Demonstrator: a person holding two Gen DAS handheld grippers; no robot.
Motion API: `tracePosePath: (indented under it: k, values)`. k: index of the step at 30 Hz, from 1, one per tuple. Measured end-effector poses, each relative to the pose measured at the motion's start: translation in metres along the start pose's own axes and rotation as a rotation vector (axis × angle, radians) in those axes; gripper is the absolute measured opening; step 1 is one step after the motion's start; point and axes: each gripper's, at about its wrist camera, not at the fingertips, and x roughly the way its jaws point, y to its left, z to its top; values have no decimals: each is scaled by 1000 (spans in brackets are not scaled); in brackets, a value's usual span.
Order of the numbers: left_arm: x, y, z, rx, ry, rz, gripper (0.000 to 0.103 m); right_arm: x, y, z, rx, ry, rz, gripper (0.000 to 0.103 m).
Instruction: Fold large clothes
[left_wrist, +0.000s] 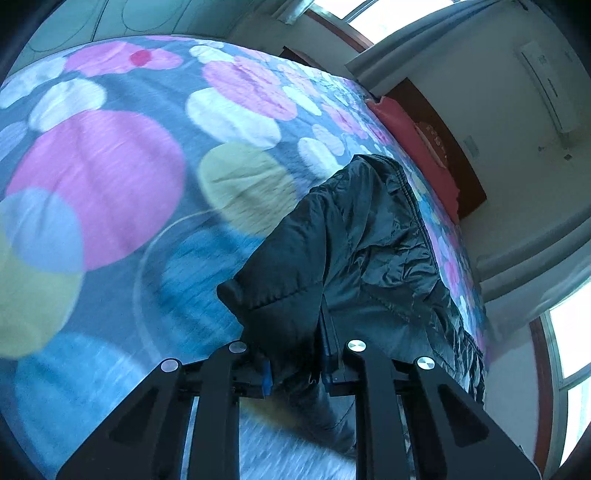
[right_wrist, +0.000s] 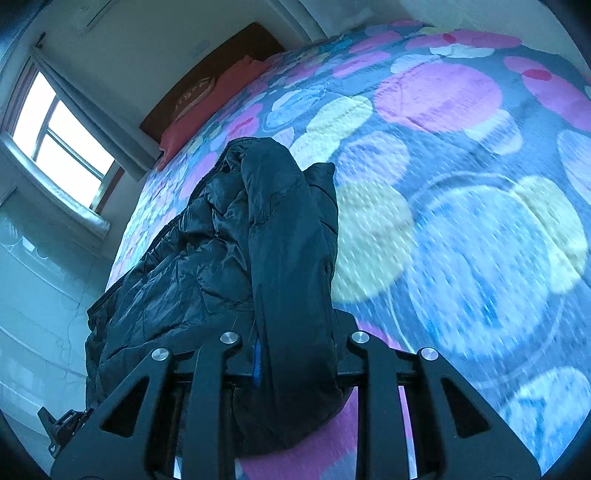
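Observation:
A dark padded jacket (left_wrist: 369, 240) lies bunched on a bedspread with big coloured circles (left_wrist: 110, 184). In the left wrist view my left gripper (left_wrist: 295, 369) is shut on a thick fold of it, and the fabric hangs out between the jaws. The right wrist view shows the same jacket (right_wrist: 221, 240) with a sleeve-like roll draped over my right gripper (right_wrist: 295, 362), which is shut on that roll. The fabric hides the fingertips of both grippers. Part of the left gripper (right_wrist: 62, 424) shows at the lower left, by the jacket's hem.
The bedspread (right_wrist: 461, 240) stretches wide beside the jacket. A red pillow (left_wrist: 406, 140) lies against a dark wooden headboard (left_wrist: 461, 173). The bed edge runs close along the jacket's far side, with a wall, a curtain and a window (right_wrist: 62, 140) beyond.

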Motion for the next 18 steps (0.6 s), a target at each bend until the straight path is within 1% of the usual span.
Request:
tracePosePath:
  k: [3,5,8,10,12,13,15,16,17,18]
  values:
    - [-11,8,-8,4,6,5,19,-10,-5,-10,-2,7,0,23]
    - [-11,10,-9,16,10,8,20,-10,-6,-11,-4,8,-3,24]
    - [-10,13,-10,0,19,9,25,-7,-8,-11,5,11,-9,26]
    - [-10,12,-11,13,20,18,28,-6,-7,-12,3,8,-17,28]
    - [-11,11,-10,26,16,38,37,-7,-6,-13,-1,7,-26,33]
    - [-13,12,-10,30,13,46,39,-8,-7,-13,1,8,-30,35]
    - [-17,14,-11,41,4,63,50,-10,-9,-14,6,12,-39,38]
    - [-18,15,-11,48,0,74,53,-11,-9,-15,3,12,-40,39]
    - [-20,16,-11,53,-1,86,58,-13,-9,-15,-1,10,-44,40]
    - [-21,18,-11,54,-2,89,59,-17,-8,-16,-8,9,-52,42]
